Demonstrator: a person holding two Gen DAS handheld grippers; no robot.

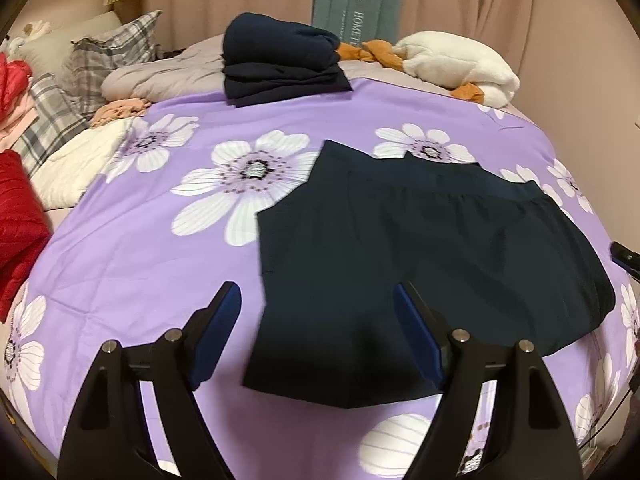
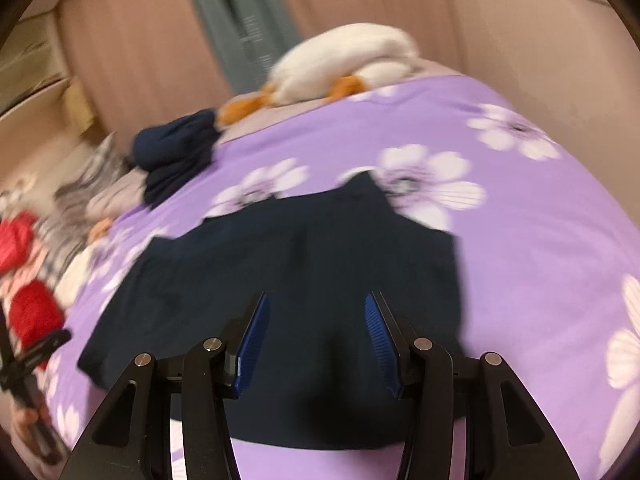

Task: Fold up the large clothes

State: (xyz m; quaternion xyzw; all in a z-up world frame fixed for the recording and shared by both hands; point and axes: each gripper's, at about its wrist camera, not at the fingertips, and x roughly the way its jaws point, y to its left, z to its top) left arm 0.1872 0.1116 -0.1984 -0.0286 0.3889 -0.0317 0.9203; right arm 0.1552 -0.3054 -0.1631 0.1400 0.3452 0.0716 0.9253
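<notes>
Both jaws stood apart and empty: the left gripper point(image 1: 318, 334) and right gripper point(image 2: 316, 344) hovered over the dark garment point(image 1: 420, 248), partly folded flat on the purple floral bedspread point(image 1: 132, 248). Judged best: pinch both near corners evenly, then fold toward the waistband point(image 1: 460, 178).

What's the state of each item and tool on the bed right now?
Left tool: open, empty, above the near edge of the garment.
Right tool: open, empty, over the garment.
Dark garment: partly folded, lying flat on the sheet.
Navy stack: folded, at the far side.
White plush: lying at the far edge.
</notes>
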